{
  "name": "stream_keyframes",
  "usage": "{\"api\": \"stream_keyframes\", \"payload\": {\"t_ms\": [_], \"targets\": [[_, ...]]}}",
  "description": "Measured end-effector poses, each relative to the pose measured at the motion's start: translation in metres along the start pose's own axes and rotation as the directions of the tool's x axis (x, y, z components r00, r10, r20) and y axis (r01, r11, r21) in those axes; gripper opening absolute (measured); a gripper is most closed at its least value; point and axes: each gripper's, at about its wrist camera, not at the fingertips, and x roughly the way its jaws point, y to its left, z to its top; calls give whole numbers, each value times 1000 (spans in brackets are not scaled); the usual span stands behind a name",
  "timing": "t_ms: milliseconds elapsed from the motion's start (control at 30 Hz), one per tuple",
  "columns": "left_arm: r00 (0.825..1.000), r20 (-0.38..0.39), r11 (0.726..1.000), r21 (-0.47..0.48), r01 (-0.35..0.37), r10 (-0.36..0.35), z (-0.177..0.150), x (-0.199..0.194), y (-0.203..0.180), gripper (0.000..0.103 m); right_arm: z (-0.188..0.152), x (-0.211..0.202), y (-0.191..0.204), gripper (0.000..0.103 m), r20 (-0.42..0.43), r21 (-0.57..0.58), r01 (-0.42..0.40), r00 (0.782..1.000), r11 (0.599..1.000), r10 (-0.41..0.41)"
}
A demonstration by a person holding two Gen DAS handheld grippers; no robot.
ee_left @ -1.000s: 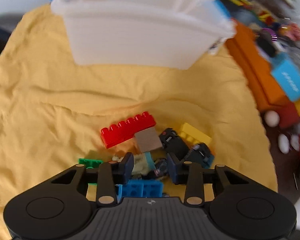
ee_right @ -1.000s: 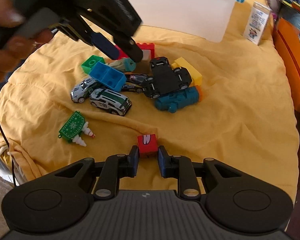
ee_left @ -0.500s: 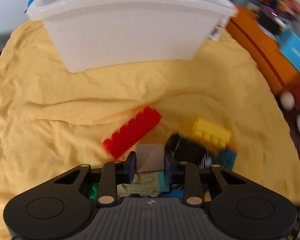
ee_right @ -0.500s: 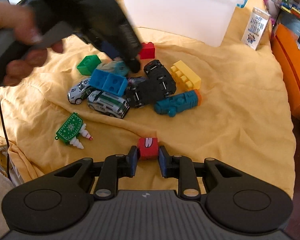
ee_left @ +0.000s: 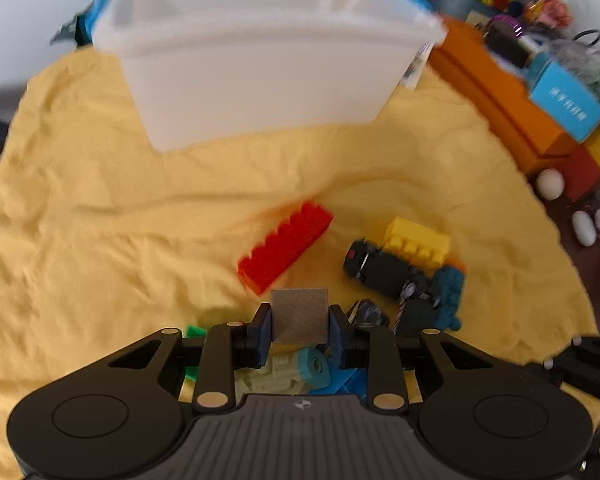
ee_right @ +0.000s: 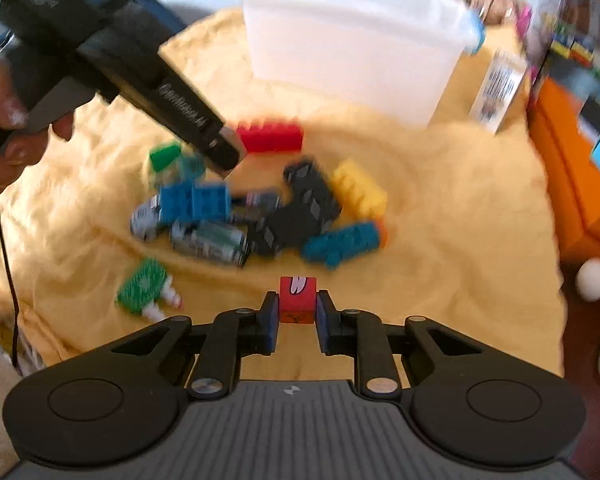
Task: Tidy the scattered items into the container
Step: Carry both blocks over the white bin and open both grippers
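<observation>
My left gripper (ee_left: 299, 320) is shut on a grey-brown cube (ee_left: 299, 315) and holds it above the toy pile. My right gripper (ee_right: 298, 308) is shut on a small red cube (ee_right: 298, 299) lifted off the yellow cloth (ee_right: 460, 220). The white plastic container (ee_left: 256, 68) stands at the far side of the cloth; it also shows in the right wrist view (ee_right: 352, 48). Scattered toys lie between: a red brick (ee_left: 286, 246), a yellow brick (ee_left: 418, 240), a black toy car (ee_left: 384, 272), a teal piece (ee_right: 340, 242), a blue brick (ee_right: 194, 202).
Toy cars (ee_right: 208, 242), a green brick (ee_right: 165, 157) and a green ornament (ee_right: 142, 286) lie on the left of the pile. A small carton (ee_right: 498, 90) stands right of the container. An orange box (ee_left: 500, 96) and white eggs (ee_left: 550, 184) lie beyond the cloth's right edge.
My left gripper closed on the grey-brown cube and lifted it. My right gripper, shut on the red cube, rose off the cloth and moved toward the container.
</observation>
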Motion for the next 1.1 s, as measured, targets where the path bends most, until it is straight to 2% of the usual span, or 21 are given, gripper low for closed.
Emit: {"api": "stream_keyframes", "payload": {"t_ms": [167, 267, 400, 467, 533, 667, 800, 867, 900, 1067, 1100], "targets": [[994, 113, 994, 108, -25, 12, 33, -44, -5, 32, 46, -12, -17, 22, 105, -3, 41, 994, 999, -40], [983, 181, 988, 145, -55, 28, 64, -61, -5, 32, 84, -13, -32, 22, 181, 1, 79, 980, 997, -78], [966, 249, 982, 147, -115, 75, 111, -65, 2, 32, 141, -13, -54, 22, 276, 19, 112, 954, 993, -113], [957, 275, 985, 111, -132, 98, 135, -61, 11, 32, 168, -7, -66, 22, 298, 24, 126, 946, 992, -127], [955, 268, 986, 76, -151, 126, 153, -49, 20, 32, 186, 7, -78, 22, 292, 39, 120, 948, 992, -126], [951, 238, 975, 55, -218, 199, 178, -17, 32, 32, 205, 42, -98, 22, 230, 99, 85, 967, 991, -106], [942, 199, 958, 42, -282, 269, 183, 18, 42, 33, 213, 79, -102, 23, 163, 114, 115, 978, 987, -133], [940, 179, 953, 33, -301, 291, 181, 29, 47, 33, 213, 90, -103, 27, 144, 127, 138, 977, 982, -156], [938, 177, 951, 30, -309, 299, 180, 31, 48, 36, 212, 93, -104, 33, 136, 136, 142, 978, 980, -161], [917, 244, 942, 37, -333, 315, 177, 13, 42, 52, 211, 78, -104, 36, 183, 148, 134, 970, 980, -161], [914, 257, 943, 31, -332, 313, 176, 7, 40, 56, 211, 72, -103, 40, 197, 147, 133, 967, 980, -160]]}}
